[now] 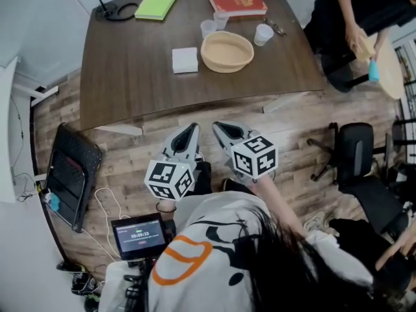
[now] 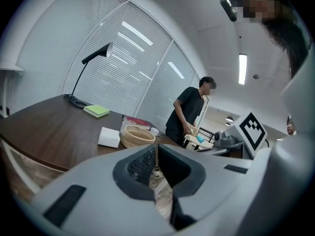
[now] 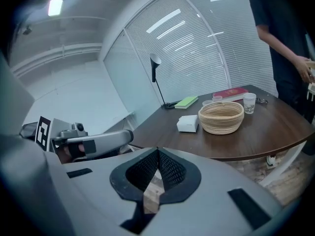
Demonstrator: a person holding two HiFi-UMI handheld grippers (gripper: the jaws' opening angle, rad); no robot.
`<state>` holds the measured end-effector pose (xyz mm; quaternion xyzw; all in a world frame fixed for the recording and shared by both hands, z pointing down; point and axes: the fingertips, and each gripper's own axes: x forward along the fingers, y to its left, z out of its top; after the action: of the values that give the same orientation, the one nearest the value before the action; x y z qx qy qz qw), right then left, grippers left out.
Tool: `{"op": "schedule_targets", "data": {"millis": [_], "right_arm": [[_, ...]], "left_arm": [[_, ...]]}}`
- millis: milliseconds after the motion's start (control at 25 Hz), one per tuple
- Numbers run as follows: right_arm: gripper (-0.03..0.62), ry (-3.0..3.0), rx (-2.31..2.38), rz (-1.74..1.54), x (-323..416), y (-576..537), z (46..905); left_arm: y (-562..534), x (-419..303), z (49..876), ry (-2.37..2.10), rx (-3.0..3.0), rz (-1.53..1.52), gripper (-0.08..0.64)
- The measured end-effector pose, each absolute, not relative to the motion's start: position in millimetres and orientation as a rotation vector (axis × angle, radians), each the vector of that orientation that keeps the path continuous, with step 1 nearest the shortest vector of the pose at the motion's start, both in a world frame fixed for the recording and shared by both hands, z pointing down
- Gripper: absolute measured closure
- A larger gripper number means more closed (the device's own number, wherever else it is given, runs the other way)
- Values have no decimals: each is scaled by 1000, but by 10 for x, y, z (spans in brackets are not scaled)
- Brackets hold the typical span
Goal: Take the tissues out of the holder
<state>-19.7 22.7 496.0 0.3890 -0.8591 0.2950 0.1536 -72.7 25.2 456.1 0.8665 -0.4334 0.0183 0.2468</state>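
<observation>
A white square tissue holder (image 1: 184,60) lies on the brown table (image 1: 130,77), left of a woven basket (image 1: 227,51). It also shows in the left gripper view as the white holder (image 2: 109,137) and in the right gripper view as the same holder (image 3: 188,124). Both grippers hang side by side over the wooden floor, short of the table's near edge and well apart from the holder. My left gripper (image 1: 190,128) has its jaws together, with nothing between them (image 2: 156,147). My right gripper (image 1: 218,125) is shut and empty too (image 3: 157,151).
On the far side of the table are a red book (image 1: 237,2), a green notebook (image 1: 157,2), three plastic cups (image 1: 263,34) and a lamp base (image 1: 117,10). A person in black (image 1: 351,18) stands at the right by an office chair (image 1: 357,148). A black folded case (image 1: 71,174) leans at the left.
</observation>
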Motion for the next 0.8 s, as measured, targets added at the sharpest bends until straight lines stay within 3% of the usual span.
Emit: {"op": "schedule_targets", "data": {"millis": [800], "right_arm": [[580,-2553,1076,787,1014,1757,4836]], "left_arm": [[1926,451,4480,-1273,2399,84,554]]}}
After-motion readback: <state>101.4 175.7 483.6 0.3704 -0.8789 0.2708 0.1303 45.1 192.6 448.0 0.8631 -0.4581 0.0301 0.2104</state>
